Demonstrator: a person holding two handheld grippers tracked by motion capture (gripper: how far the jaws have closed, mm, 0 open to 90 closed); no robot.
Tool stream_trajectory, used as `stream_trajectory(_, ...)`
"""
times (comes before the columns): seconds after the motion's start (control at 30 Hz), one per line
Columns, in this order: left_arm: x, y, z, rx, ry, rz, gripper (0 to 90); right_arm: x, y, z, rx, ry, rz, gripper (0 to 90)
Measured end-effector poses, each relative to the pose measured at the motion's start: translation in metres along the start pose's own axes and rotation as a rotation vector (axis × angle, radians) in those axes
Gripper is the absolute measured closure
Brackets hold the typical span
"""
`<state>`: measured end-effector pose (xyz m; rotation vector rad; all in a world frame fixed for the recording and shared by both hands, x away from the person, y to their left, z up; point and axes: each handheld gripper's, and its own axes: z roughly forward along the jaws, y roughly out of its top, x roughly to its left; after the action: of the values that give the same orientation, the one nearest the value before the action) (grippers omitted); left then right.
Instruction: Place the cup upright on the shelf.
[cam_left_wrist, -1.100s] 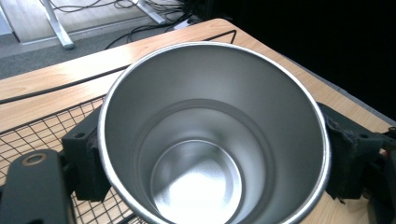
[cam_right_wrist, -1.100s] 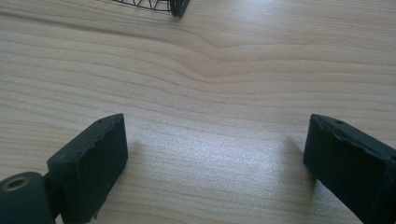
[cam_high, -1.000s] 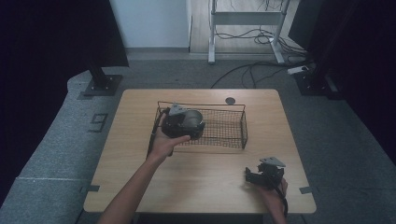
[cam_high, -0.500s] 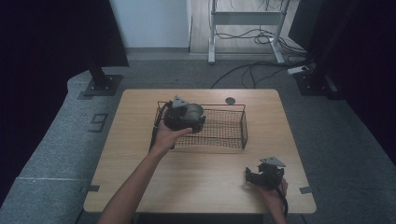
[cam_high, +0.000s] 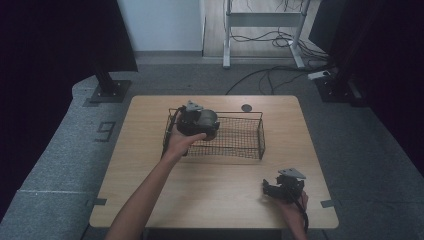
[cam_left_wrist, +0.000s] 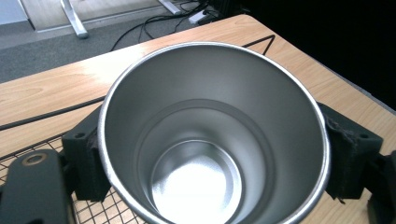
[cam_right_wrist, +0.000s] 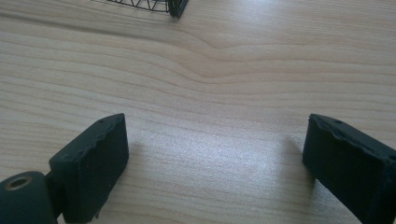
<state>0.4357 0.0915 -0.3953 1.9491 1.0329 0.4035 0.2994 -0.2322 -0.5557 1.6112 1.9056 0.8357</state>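
From the high view I had the left tool (cam_high: 192, 121) raised over the left end of the wire basket (cam_high: 248, 131), my left hand (cam_high: 181, 142) wrapped around its body. It was pinching a steel cup (cam_high: 207, 119), which lay tipped on its side between the jaws with its mouth facing roughly toward the right of the bench (cam_high: 150, 165). In the left gripper view I looked straight down into that cup (cam_left_wrist: 210, 140): a bare, shiny interior with a bright round bottom, the rim nearly filling the frame. A black pad pressed against the wall on each side, and the basket's mesh (cam_left_wrist: 100, 210) showed beneath the cup at the lower left, with the bench's wooden top (cam_left_wrist: 56, 88) beyond it.

The right tool (cam_high: 282, 186) sat low at the near right corner of the bench, well apart from the basket, held in my right hand (cam_high: 292, 207). In the right gripper view its jaws stood spread wide with nothing between them but bare wood grain (cam_right_wrist: 210, 70). A corner of the basket (cam_right_wrist: 175, 7) peeked in at the top edge of that view.
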Motion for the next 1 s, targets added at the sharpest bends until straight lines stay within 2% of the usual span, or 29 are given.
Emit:
stream_trajectory(0.13,0.002,0.000,0.004,0.001,-0.003,-0.008,15.1,0.000,0.000,0.000,0.001,0.000,0.002,6.8)
stream_trajectory(0.43,0.007,-0.003,0.022,0.038,-0.001,-0.033,15.1,0.000,0.000,0.000,0.001,0.001,0.001,6.8)
stream_trajectory(0.6,0.010,-0.009,0.034,0.068,-0.007,-0.059,15.1,0.000,0.000,0.000,0.001,0.001,0.001,6.9)
stream_trajectory(0.73,0.010,-0.014,0.043,0.088,0.004,-0.055,15.1,0.000,0.000,0.000,0.001,0.000,0.000,6.9)
stream_trajectory(1.0,0.015,-0.023,0.055,0.114,0.009,-0.077,15.0,0.000,0.000,0.000,0.001,0.000,0.000,6.9)
